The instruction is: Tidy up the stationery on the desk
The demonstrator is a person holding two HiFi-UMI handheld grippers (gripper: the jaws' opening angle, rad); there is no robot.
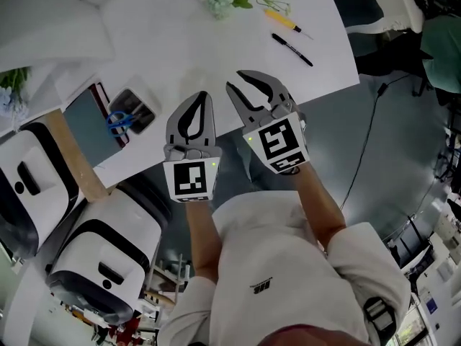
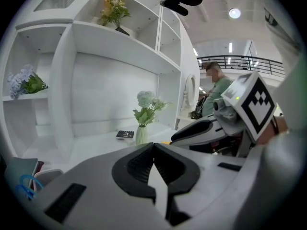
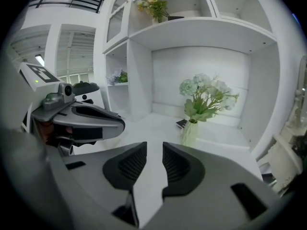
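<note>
Found left gripper (image 1: 204, 96) pressed together, right gripper (image 1: 236, 80) spread, empty. Judged pen (image 1: 292, 49) light, stiff, slick; grip mid-barrel.

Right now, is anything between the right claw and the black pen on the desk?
Nothing visible. Only bare desk lies between the open right claw and the black pen; the yellow pen lies farther back.
</note>
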